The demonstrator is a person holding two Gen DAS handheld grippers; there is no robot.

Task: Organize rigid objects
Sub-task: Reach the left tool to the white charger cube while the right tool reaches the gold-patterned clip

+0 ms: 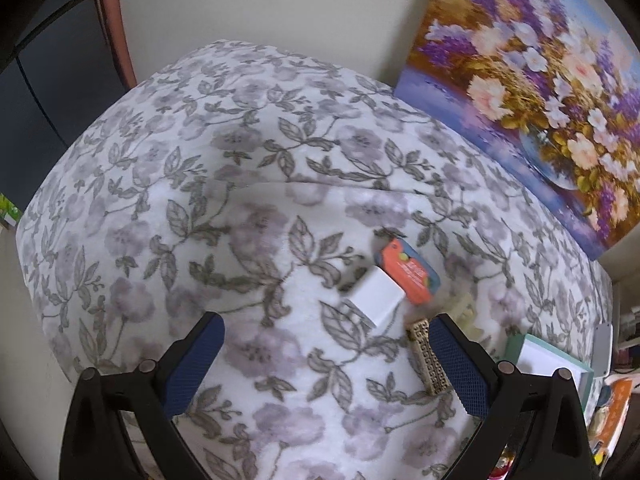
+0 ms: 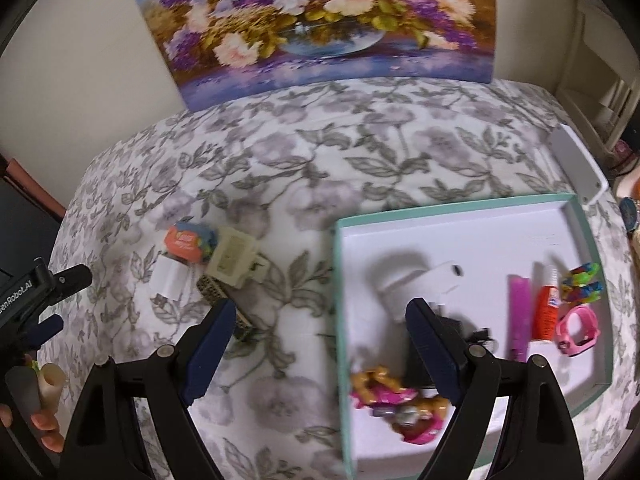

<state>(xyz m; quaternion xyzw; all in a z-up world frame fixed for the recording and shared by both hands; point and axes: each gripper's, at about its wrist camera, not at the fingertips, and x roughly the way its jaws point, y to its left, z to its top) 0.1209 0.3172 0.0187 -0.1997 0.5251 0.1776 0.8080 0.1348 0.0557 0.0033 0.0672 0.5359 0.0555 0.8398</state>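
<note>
2 pairs of tongs, left tongs [image 1: 326, 354] and right tongs [image 2: 322, 344], gape empty. Unsorted pieces cluster at centre-left of the right view: white cube charger [image 2: 171, 276], orange-and-blue card packet [image 2: 187, 242], cream plastic plug [image 2: 233, 258], patterned brown block [image 2: 218, 292]. Sorted toys already lie in the teal-rimmed white tray [image 2: 452, 205] at right, likely the collecting spot on the floral-covered surface [image 2: 360, 152].

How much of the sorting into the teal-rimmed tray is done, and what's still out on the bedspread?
Done: the teal-rimmed white tray already holds a pink watch, red glue tube, purple tube, white case and pink toy figure. In hand: nothing; both the left tongs and right tongs are open. Left: the white charger cube, orange card pack, cream clip and patterned bar.
</note>
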